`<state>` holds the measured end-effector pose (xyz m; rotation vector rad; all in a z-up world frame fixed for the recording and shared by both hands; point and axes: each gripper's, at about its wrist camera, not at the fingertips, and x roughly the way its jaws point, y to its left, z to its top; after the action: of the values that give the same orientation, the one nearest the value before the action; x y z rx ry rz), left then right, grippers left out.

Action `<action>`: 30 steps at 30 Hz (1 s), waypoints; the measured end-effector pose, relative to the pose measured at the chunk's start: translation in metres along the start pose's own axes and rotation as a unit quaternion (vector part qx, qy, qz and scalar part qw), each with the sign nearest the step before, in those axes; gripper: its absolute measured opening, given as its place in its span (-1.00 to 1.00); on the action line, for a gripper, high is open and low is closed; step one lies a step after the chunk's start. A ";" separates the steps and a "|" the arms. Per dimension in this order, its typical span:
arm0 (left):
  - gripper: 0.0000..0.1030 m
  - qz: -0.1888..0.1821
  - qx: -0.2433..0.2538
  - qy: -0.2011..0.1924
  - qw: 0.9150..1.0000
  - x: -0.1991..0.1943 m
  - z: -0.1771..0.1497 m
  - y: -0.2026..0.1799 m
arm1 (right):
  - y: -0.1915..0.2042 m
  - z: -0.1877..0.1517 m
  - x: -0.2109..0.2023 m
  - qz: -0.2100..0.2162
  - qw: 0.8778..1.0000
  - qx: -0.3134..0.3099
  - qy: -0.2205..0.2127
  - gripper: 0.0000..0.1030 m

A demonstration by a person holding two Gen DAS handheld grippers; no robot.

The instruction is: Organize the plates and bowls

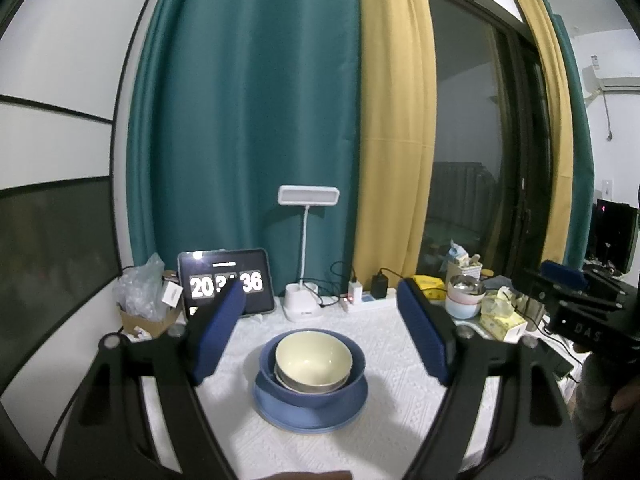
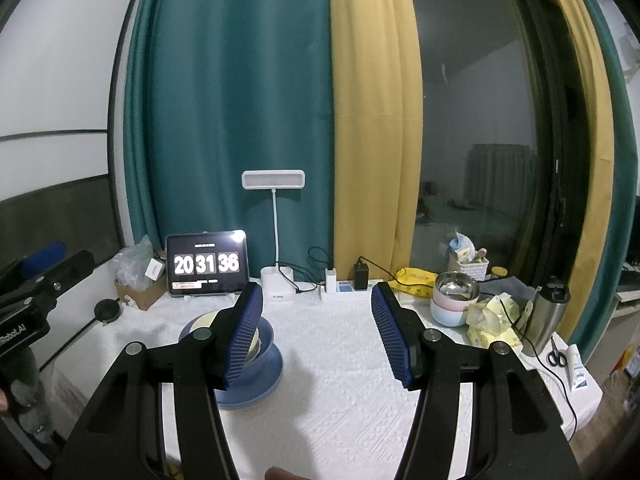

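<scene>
The left gripper (image 1: 320, 332) hangs over the white tablecloth (image 1: 384, 432) with its blue pads spread wide and nothing between them. Past its fingertips, framed in the gap, sits the stack: a cream bowl (image 1: 313, 358) nested in a steel bowl, inside a blue bowl (image 1: 312, 394), all on a blue plate (image 1: 310, 418) near the middle of the table. The right gripper (image 2: 318, 332) is beside it, jaws likewise apart and empty, over bare cloth; from its view the stack lies to the left, partly hidden behind its left pad. Further back along the curtain stand a tablet (image 2: 206, 264) showing a clock, a white desk lamp (image 2: 274, 240) and a power strip (image 2: 348, 292). At the right edge, another small stack of bowls (image 2: 454, 300) sits by yellow tissue packs (image 2: 492, 324) and a steel flask (image 2: 546, 316).
</scene>
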<state>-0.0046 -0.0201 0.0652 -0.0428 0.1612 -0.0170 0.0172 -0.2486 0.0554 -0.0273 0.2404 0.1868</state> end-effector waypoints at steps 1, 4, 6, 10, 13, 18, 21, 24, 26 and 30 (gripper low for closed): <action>0.55 0.000 -0.001 0.001 1.000 0.001 0.000 0.000 | 0.000 0.000 -0.001 0.000 1.000 0.000 0.000 0.16; 0.55 0.000 -0.001 0.000 1.000 0.000 -0.001 -0.001 | 0.000 0.000 0.000 0.000 1.000 -0.001 -0.001 0.16; 0.55 0.000 0.000 0.001 1.000 0.000 -0.001 -0.001 | 0.000 0.000 0.001 0.001 1.000 0.000 0.000 0.16; 0.55 0.001 -0.002 0.001 1.000 0.000 -0.001 -0.001 | -0.001 0.000 0.000 0.000 1.000 0.000 0.001 0.16; 0.55 0.000 -0.002 0.001 1.000 -0.001 -0.001 -0.002 | -0.001 0.000 0.000 0.000 1.000 -0.001 0.000 0.16; 0.55 0.001 -0.002 0.001 1.000 0.000 -0.001 -0.001 | -0.001 0.000 0.001 0.000 1.000 -0.001 0.001 0.16; 0.55 0.001 -0.003 0.001 1.000 0.000 -0.002 -0.002 | -0.001 0.001 0.000 0.001 1.000 0.000 0.001 0.16; 0.55 0.001 -0.002 0.001 1.000 0.000 -0.003 -0.003 | -0.002 0.001 0.002 0.001 1.000 -0.002 0.000 0.17; 0.55 0.002 -0.003 0.001 1.000 0.000 -0.003 -0.003 | -0.003 0.000 0.003 0.002 1.000 -0.002 -0.001 0.17; 0.55 0.001 -0.003 0.002 1.000 0.000 -0.002 -0.002 | -0.006 -0.001 0.003 0.002 1.000 -0.003 -0.001 0.17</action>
<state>-0.0052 -0.0224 0.0629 -0.0487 0.1647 -0.0142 0.0210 -0.2535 0.0534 -0.0317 0.2389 0.1917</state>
